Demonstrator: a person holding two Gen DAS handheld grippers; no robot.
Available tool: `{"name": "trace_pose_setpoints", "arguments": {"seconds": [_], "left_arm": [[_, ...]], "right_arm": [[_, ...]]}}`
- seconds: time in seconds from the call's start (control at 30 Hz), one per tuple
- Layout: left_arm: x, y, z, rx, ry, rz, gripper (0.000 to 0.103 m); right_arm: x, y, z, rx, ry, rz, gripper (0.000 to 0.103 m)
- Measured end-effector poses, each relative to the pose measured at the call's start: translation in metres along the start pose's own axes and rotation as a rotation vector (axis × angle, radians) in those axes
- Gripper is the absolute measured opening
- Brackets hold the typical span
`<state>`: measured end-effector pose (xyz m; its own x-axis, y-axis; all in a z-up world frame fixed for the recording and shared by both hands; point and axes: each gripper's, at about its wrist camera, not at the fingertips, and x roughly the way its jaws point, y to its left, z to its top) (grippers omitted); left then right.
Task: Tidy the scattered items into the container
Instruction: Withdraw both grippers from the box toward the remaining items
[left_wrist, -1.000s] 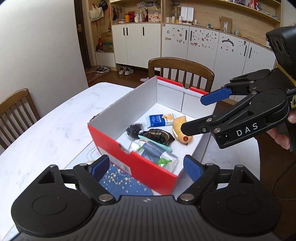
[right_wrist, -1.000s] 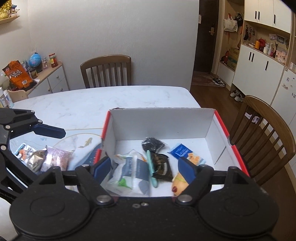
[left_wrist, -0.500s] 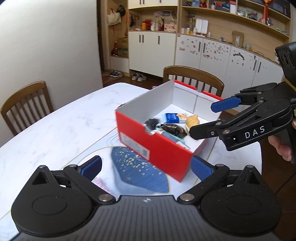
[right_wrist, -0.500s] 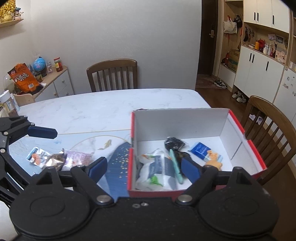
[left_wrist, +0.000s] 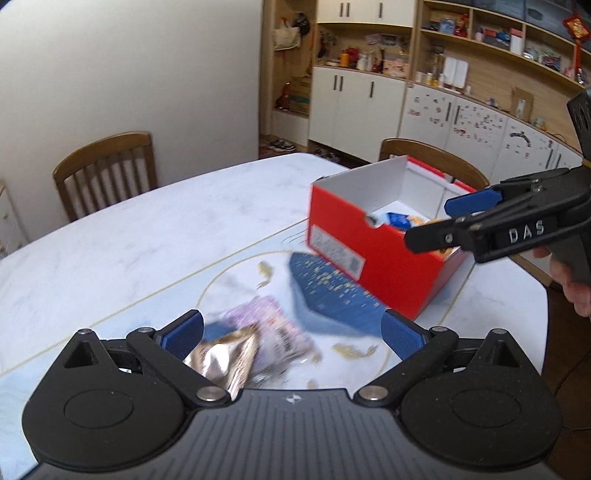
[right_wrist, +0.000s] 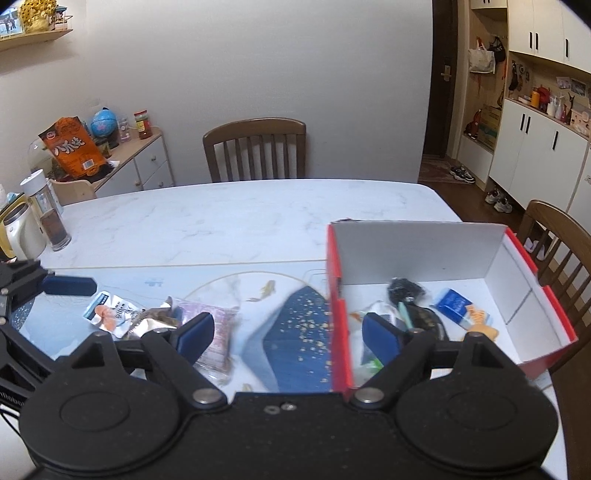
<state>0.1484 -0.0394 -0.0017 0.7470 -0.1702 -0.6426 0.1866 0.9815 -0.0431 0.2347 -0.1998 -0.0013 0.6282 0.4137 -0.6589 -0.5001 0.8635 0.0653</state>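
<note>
One legible marking: "DAS" on right gripper (left_wrist: 454, 218) arm.

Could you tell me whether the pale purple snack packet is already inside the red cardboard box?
No, the pale purple snack packet lies on the table left of the red cardboard box.

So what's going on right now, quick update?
Left gripper open, empty, above the packets. Right gripper open, empty, beside the red box. Three packets not yet boxed; nothing blocking.

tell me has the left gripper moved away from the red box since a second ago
Yes. The left gripper has pulled back from the red box and now faces the snack packets on the table.
</note>
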Motion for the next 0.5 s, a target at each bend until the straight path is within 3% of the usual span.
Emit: {"name": "trace_pose_setpoints", "arguments": {"seconds": [0.5], "left_arm": [[0.006, 0.040, -0.057, -0.043, 0.052, 0.066, 0.103]], "right_arm": [[0.044, 0.039, -0.005, -0.047, 0.073, 0.042, 0.086]]}}
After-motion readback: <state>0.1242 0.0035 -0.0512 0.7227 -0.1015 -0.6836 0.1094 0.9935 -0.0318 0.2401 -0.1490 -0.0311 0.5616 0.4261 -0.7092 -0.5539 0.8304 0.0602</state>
